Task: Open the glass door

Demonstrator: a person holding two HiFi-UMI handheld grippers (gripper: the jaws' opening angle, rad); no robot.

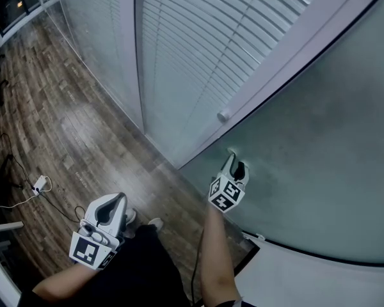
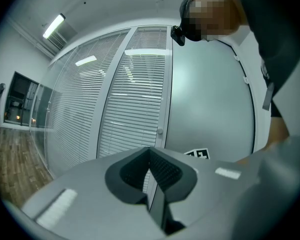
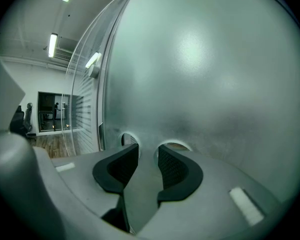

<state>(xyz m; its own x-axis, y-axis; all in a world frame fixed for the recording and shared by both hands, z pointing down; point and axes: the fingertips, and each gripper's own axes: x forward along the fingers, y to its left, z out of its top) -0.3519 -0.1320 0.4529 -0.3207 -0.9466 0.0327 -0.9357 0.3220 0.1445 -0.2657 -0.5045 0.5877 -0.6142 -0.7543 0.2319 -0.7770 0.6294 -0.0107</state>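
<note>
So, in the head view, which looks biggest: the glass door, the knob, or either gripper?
1. glass door, by far
2. left gripper
3. right gripper; it looks smaller than the left, but it is farther from the camera, so the two may really match
4. knob, smallest

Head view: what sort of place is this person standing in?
Most likely an office: a frosted glass door, glass wall panels backed by white slatted blinds, and a dark wood-plank floor.
</note>
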